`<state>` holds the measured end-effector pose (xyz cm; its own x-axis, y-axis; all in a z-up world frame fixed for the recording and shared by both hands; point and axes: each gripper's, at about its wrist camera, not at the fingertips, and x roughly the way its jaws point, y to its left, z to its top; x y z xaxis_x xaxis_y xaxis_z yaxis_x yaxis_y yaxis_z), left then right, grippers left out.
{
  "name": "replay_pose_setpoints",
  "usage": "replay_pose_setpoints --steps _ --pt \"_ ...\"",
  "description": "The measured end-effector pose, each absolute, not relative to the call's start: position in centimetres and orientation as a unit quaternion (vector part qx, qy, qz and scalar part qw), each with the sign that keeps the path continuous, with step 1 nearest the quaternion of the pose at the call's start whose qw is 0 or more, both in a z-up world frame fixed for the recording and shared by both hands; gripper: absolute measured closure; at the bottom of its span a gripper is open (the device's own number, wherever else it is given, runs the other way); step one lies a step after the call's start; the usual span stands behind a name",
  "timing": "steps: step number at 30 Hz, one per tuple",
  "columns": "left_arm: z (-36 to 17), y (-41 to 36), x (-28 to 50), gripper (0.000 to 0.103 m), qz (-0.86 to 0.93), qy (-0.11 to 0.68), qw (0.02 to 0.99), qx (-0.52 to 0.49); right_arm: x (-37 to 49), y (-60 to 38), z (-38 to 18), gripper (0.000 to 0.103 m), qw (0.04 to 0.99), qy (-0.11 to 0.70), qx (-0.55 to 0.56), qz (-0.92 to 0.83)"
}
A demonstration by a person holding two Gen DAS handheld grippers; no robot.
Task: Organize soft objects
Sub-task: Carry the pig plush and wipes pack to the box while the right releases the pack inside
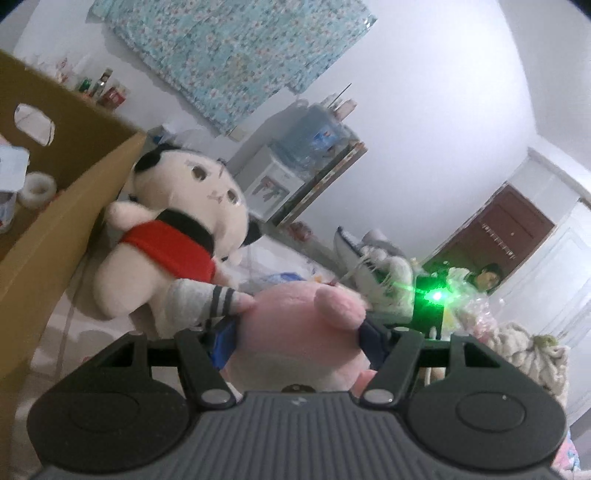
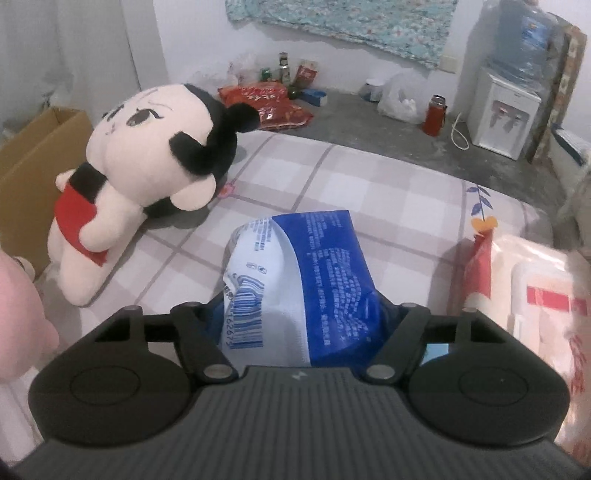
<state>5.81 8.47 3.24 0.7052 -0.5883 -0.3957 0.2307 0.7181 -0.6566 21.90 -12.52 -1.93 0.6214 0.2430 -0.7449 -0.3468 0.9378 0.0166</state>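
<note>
Altogether: two plush toys [image 1: 295, 332], one blue-white packet [image 2: 314, 280], one cardboard box [image 1: 55, 206].

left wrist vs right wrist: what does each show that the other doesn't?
Left wrist only: the left gripper with its fingers closed on a pink plush, the inside of the cardboard box with a tape roll, a green light and a brown door.

Right wrist only: the right gripper with a blue-and-white packet between its fingers, a red-and-white pack, a red bag and a red bottle on the floor.

Both: the big doll in red, the box, the water dispenser, the floral cloth.
</note>
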Motion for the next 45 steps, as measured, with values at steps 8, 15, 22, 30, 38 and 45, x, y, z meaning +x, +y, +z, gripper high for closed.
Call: replay_pose_setpoints --steps 8,15,22,30,38,45 --pt "6.5 10.5 2.5 0.035 -0.241 0.243 0.878 -0.335 17.7 -13.8 2.5 0.033 0.899 0.396 0.030 0.186" --pt "13.4 19.1 -3.9 0.034 -0.168 0.145 0.909 -0.354 12.7 -10.8 9.7 0.032 0.894 0.354 0.074 0.266" --pt "17.5 27.9 -10.2 0.034 -0.034 0.099 0.941 -0.321 12.9 0.4 12.6 0.032 0.857 0.345 0.041 0.381" --pt "15.3 33.7 -12.2 0.034 0.011 0.096 0.930 -0.356 16.1 17.4 7.8 0.032 0.779 0.424 -0.075 0.455" --pt "11.9 36.9 -10.7 0.033 0.009 0.113 0.921 -0.374 18.0 26.3 1.9 0.031 0.730 0.467 -0.232 0.442" --pt "10.3 37.4 -11.0 0.032 0.018 0.122 0.922 -0.367 17.7 26.6 1.0 0.013 0.702 0.465 -0.327 0.429"
